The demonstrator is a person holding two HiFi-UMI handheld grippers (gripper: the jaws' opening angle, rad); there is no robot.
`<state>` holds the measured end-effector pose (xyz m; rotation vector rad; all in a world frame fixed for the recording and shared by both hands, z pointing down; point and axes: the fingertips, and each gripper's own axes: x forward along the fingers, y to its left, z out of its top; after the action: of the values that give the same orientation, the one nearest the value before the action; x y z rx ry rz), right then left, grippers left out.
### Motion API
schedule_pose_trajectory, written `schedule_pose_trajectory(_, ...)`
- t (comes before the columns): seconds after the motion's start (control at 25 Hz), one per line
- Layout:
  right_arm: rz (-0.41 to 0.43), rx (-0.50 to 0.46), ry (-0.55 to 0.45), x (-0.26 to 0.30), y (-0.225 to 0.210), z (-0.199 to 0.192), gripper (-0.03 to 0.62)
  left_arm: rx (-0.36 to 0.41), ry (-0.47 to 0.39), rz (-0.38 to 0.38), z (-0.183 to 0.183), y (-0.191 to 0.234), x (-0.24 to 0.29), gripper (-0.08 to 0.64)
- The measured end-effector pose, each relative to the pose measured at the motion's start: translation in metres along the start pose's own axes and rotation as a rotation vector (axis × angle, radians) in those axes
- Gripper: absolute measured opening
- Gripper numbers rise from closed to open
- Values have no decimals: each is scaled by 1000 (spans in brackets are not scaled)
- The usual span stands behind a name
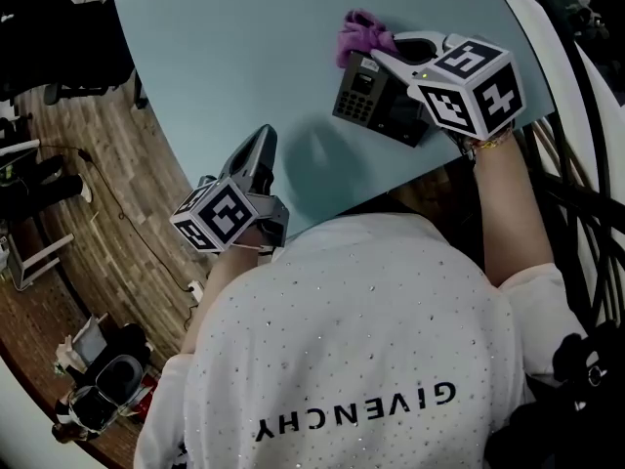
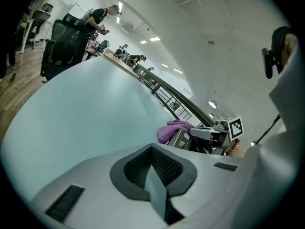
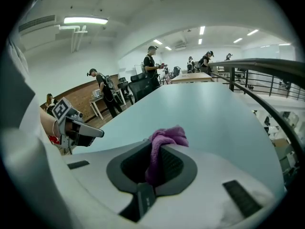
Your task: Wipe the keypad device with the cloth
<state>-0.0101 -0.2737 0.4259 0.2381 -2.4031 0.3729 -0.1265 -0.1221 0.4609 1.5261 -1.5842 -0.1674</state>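
In the head view the dark keypad device (image 1: 374, 102) lies on the light blue table (image 1: 244, 47) near its right edge. My right gripper (image 1: 383, 49) hangs over the device's far end, shut on the purple cloth (image 1: 361, 32), which bunches out past the fingertips. The right gripper view shows the cloth (image 3: 161, 149) pinched between the jaws; the device is hidden there. My left gripper (image 1: 265, 137) hovers shut and empty at the near table edge, left of the device. From the left gripper view I see the cloth (image 2: 172, 129), device (image 2: 179, 139) and right gripper (image 2: 209, 133) ahead.
The table's curved edge runs close to the person's body; wooden floor (image 1: 107, 213) with cables and bags lies left. A black railing (image 3: 267, 80) runs along the table's right side. Several people and office chairs (image 2: 62, 42) stand beyond the far end.
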Motion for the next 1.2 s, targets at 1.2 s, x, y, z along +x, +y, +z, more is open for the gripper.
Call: schedule_pose_trajectory(1.2, -349, 17, -125, -86, -42, -20, 28, 4, 77, -121, -20, -24, 39, 2)
